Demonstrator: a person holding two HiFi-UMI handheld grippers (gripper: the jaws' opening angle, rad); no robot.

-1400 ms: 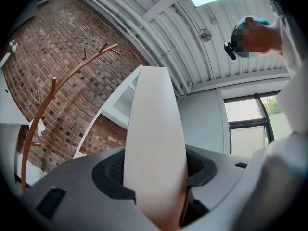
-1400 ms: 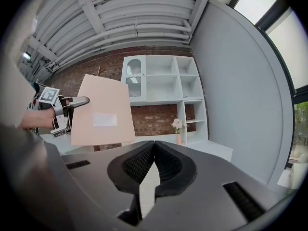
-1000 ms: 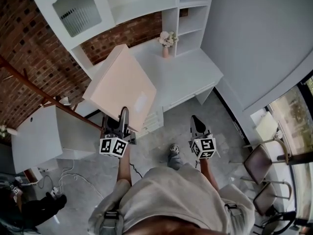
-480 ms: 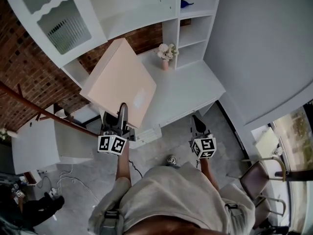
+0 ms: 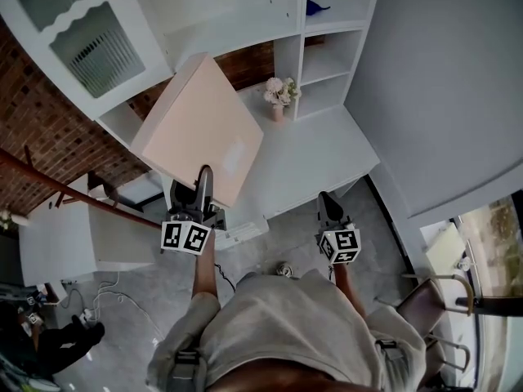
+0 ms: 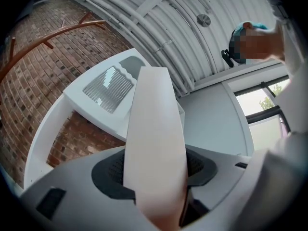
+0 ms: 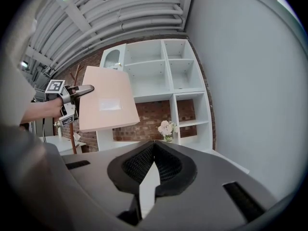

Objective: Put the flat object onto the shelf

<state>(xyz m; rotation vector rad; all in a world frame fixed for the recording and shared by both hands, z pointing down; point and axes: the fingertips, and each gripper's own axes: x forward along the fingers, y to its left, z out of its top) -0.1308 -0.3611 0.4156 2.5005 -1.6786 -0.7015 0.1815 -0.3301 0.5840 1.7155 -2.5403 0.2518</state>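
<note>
The flat object (image 5: 196,133) is a wide, pale pink panel, held tilted up in front of the white shelf unit (image 5: 327,55). My left gripper (image 5: 206,180) is shut on its near edge. In the left gripper view the flat object (image 6: 154,143) runs edge-on between the pads and hides most of what lies ahead. My right gripper (image 5: 325,200) is shut and empty, over the floor by the white desk (image 5: 319,149). The right gripper view shows its jaws (image 7: 153,146) meeting at the tips, with the flat object (image 7: 103,102), the left gripper (image 7: 83,89) and the open shelf unit (image 7: 163,71) beyond.
A vase of pale flowers (image 5: 279,92) stands on the desk below the shelves. A glass-door cabinet (image 5: 82,39) hangs at the upper left. A rust-coloured rail (image 5: 49,182) crosses a low white cabinet (image 5: 57,235). Chairs (image 5: 433,292) stand at the lower right.
Both grippers and the person have moved closer to the shelf unit. The flat object has been carried along and now sits higher against the shelves. The foot on the floor is almost hidden.
</note>
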